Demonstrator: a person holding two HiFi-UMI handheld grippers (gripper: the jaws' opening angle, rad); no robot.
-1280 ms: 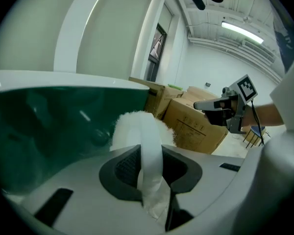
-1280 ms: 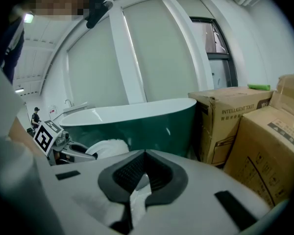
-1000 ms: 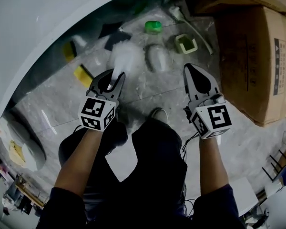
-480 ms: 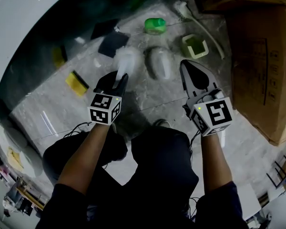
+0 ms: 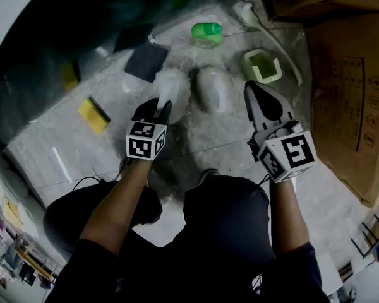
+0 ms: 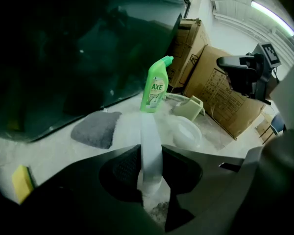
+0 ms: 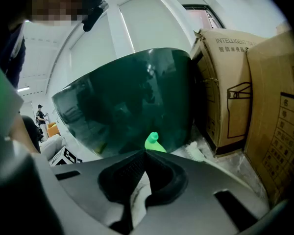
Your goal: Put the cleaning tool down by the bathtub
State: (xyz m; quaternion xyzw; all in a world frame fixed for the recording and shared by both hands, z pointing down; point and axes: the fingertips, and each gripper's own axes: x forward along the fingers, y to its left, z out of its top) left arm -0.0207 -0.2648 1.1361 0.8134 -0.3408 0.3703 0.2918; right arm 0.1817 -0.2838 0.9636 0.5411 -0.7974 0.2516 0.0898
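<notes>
The cleaning tool is a white brush with a fluffy head (image 5: 168,84) and a flat white handle (image 6: 150,146). My left gripper (image 5: 158,106) is shut on that handle, and the head hangs low over the marble floor. In the left gripper view the handle runs up between the pads of the left gripper (image 6: 151,153). The bathtub's dark green wall (image 5: 44,49) curves along the upper left. My right gripper (image 5: 254,90) is shut and holds nothing; its jaws meet at the tip in the right gripper view (image 7: 145,153).
On the floor by the tub lie a grey cloth (image 5: 146,60), a yellow sponge (image 5: 93,114), a green bottle (image 5: 206,32), a white oval dish (image 5: 215,88), a pale green holder (image 5: 262,66) and a long white brush (image 5: 265,24). Cardboard boxes (image 5: 347,87) stand at the right.
The left gripper has carried the brush to the right and lower toward the floor. The tub's white rim has dropped out of the head view. The right gripper has barely shifted.
</notes>
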